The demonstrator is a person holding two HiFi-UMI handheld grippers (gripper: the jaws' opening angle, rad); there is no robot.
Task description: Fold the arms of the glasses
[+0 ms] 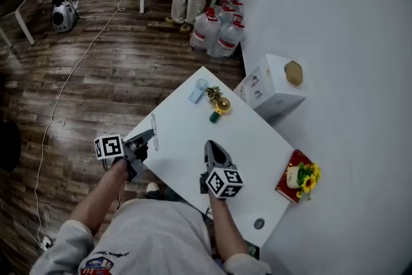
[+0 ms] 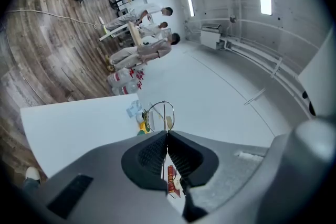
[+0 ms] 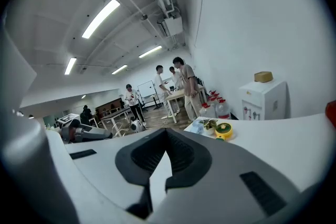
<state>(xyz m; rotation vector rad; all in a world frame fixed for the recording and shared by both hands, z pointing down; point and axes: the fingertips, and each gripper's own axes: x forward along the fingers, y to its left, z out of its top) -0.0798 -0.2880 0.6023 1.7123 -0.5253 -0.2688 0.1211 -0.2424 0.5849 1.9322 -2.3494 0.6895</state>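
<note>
The thin wire glasses (image 1: 154, 132) are at the left edge of the white surface (image 1: 248, 138), pinched in the left tongs (image 1: 145, 140) (pads pressed on the wire, a lens rim poking out beyond them). The right tongs (image 1: 214, 150) hover over the surface nearby, pressed together on nothing.

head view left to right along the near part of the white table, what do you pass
left tongs shut on the glasses → right tongs, shut and empty → small dark disc → red box with sunflowers; the yellow pot further back overlaps the right tongs, so it is left out
</note>
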